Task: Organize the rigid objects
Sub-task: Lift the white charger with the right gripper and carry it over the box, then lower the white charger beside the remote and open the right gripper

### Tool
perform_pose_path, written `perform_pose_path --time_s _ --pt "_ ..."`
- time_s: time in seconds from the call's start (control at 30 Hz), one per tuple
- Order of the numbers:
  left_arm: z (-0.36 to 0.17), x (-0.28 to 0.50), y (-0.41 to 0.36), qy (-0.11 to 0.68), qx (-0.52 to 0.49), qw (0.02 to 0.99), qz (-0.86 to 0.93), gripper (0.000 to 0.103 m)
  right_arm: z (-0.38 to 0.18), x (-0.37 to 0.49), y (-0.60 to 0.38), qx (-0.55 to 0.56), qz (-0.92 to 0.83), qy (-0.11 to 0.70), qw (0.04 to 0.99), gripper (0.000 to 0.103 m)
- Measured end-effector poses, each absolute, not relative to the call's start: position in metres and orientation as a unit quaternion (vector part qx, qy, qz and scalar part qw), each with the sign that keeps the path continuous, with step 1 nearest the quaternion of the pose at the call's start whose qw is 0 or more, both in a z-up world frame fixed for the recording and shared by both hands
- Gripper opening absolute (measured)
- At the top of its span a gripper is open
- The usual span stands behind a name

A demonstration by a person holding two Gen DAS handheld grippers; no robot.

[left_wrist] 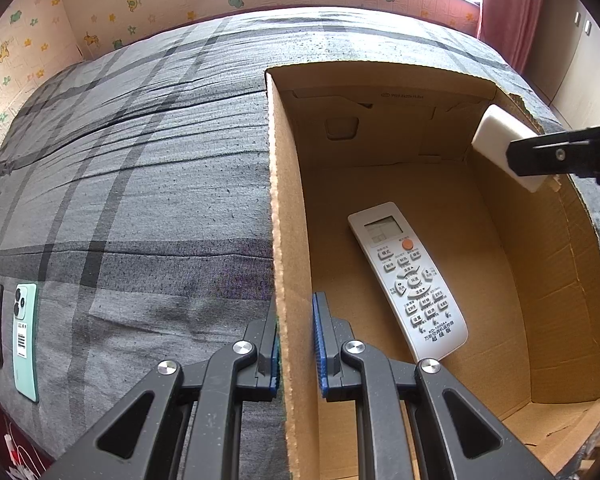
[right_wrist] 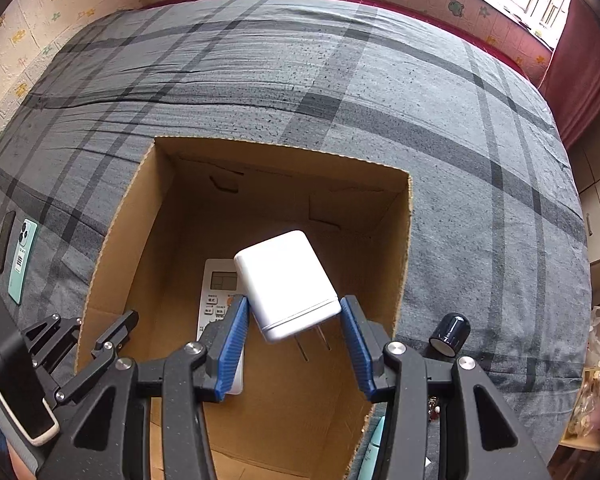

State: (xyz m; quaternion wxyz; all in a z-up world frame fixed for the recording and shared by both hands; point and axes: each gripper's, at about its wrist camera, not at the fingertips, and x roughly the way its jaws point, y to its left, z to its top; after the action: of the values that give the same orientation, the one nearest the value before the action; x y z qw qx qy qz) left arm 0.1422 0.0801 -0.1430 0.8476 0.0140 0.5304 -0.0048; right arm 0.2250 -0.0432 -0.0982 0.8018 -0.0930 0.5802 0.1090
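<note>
The right tool (right_wrist: 294,336) grips a white plug-in charger (right_wrist: 286,284) between its blue pads, prongs toward the camera, above an open cardboard box (right_wrist: 112,240) on a grey plaid bed (right_wrist: 460,140). The left tool (left_wrist: 296,344) is clamped on the box's left wall. A white remote (left_wrist: 408,280) lies on the box floor. Two phones (left_wrist: 24,336) lie on the bed, well left of the box.

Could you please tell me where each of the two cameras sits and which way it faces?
Left wrist: on the left tool, angled down at the box wall it clamps; own fingers show.
Right wrist: on the right tool, angled down into the cardboard box, gripping a white charger; own fingers show.
Shared: box, charger, remote, green phone.
</note>
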Motion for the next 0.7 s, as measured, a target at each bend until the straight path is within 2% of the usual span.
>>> perform_pose_path --time_s 0.7 --pt "-0.142 0.142 0.083 0.532 0.004 0.847 -0.008 0.014 -0.174 0.259 -0.013 -0.125 0.08 0.624 0.767 0.051"
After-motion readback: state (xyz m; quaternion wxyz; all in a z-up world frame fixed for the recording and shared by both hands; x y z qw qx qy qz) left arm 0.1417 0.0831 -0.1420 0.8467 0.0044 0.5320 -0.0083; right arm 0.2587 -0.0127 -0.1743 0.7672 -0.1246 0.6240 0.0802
